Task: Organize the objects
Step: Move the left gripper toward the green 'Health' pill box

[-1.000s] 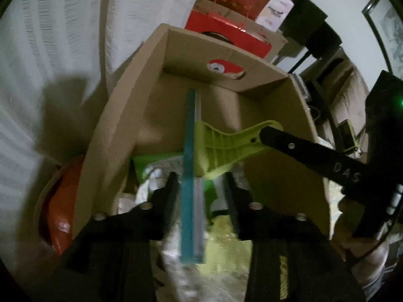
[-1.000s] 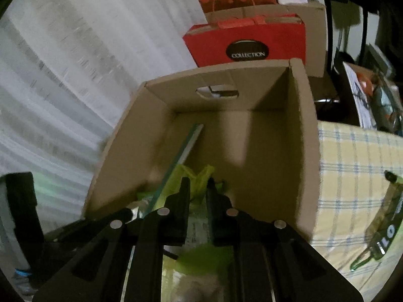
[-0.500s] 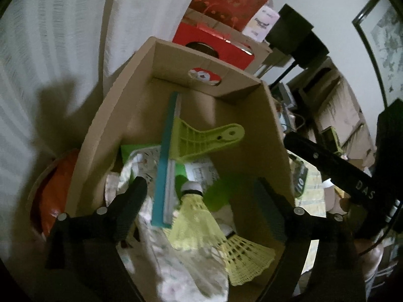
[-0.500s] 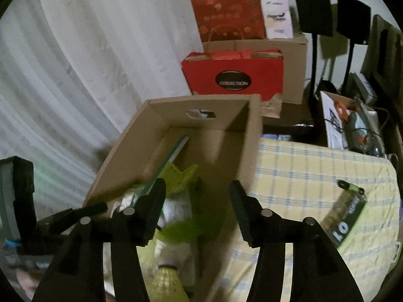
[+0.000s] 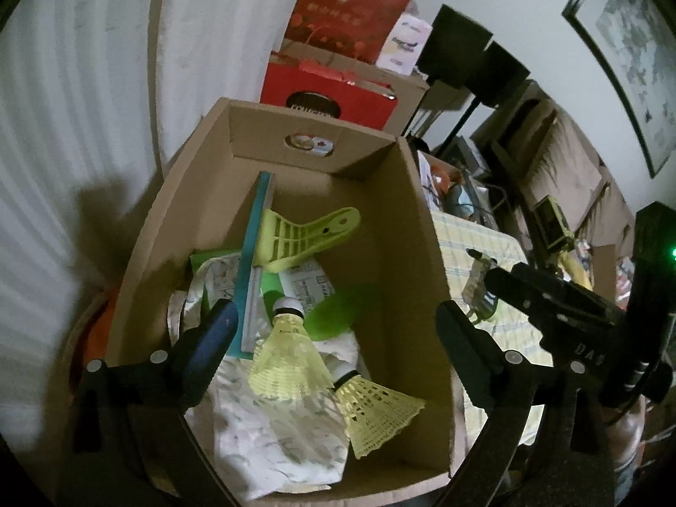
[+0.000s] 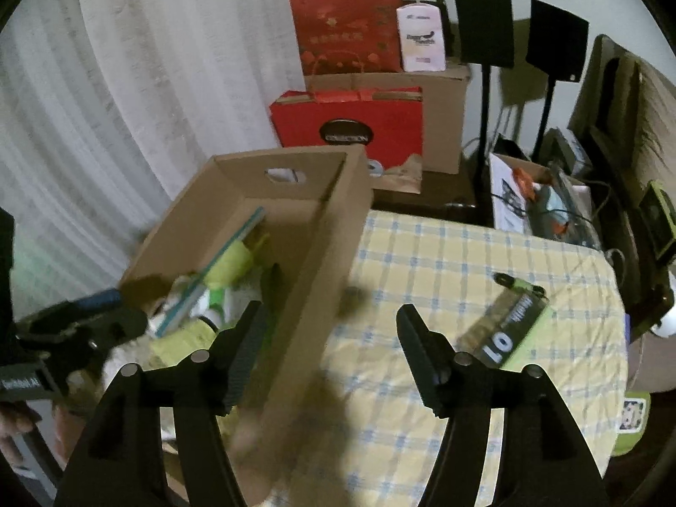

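Observation:
A brown cardboard box [image 5: 405, 228] [image 6: 333, 228] stands on a yellow checked tablecloth [image 6: 443, 274]. Inside lie a teal and lime-green squeegee [image 5: 295, 232], two yellow shuttlecocks [image 5: 291, 350], a patterned white cloth [image 5: 270, 431] and green packaging. My left gripper [image 5: 333, 329] is open and empty above the box's near end. My right gripper [image 6: 329, 338] is open and empty over the box's right wall. A green and black packet [image 6: 511, 329] lies on the cloth to the right; it also shows in the left wrist view [image 5: 477, 287].
White curtains [image 6: 126, 84] hang behind the box. Red gift bags [image 6: 350, 122] and a cardboard box stand at the back. Black speaker stands [image 6: 486, 84], a cluttered carton [image 6: 536, 194] and a sofa are at the right. An orange object [image 5: 93, 338] lies left of the box.
Both grippers opened and let go of the squeegee, which now lies in the box. Both pulled back and up; the right one swung right towards the tablecloth.

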{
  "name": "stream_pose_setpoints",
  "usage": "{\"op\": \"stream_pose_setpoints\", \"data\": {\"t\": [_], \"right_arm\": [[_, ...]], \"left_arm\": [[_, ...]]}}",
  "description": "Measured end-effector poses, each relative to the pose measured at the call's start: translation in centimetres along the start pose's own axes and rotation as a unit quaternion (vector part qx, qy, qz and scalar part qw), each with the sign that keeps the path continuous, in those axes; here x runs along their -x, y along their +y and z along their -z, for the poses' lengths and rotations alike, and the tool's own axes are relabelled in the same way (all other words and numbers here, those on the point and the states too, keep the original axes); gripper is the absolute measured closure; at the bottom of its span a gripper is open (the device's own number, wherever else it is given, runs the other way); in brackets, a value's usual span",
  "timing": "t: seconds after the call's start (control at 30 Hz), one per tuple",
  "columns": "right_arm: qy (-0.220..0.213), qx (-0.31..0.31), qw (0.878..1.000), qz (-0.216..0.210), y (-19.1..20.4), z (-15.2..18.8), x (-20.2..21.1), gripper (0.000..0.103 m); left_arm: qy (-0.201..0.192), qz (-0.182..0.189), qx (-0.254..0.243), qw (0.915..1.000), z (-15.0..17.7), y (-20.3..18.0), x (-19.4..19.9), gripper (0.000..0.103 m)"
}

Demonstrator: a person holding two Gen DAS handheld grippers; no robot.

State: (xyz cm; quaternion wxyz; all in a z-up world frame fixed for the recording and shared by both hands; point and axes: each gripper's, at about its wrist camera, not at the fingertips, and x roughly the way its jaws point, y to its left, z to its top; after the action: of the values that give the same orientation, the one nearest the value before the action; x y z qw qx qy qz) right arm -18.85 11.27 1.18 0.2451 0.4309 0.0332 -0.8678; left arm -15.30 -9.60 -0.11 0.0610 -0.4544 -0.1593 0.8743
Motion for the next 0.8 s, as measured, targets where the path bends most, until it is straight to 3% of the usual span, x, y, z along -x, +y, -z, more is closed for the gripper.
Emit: {"op": "stream_pose_setpoints", "data": {"t": [0.33, 0.4, 0.47, 0.6, 0.8], "right_arm": [[-0.004, -0.018, 1.000, 0.017, -3.4, 2.6, 2.5, 0.037], [-0.005, -0.024, 0.999, 0.021, -4.2, 3.1, 3.0, 0.032], [-0.010, -0.029, 0.999, 0.030, -5.0, 3.5, 3.6, 0.018], [-0.016, -0.033, 0.998, 0.045, -6.2, 4.2, 4.6, 0.016], [-0.024, -0.054, 0.997, 0.047, -8.4, 5.1, 6.2, 0.002]], "left_arm": [[0.005, 0.009, -0.038, 0.9992, 1.4, -3.6, 0.8, 0.007], [0.004, 0.009, -0.048, 0.9988, 1.6, -4.5, 1.0, 0.003], [0.001, 0.012, -0.057, 0.9983, 2.0, -5.3, 1.1, 0.001], [-0.002, 0.012, -0.073, 0.9972, 2.6, -7.1, 1.2, 0.001], [0.003, 0.020, -0.087, 0.9960, 3.2, -9.4, 0.9, 0.000]]}}
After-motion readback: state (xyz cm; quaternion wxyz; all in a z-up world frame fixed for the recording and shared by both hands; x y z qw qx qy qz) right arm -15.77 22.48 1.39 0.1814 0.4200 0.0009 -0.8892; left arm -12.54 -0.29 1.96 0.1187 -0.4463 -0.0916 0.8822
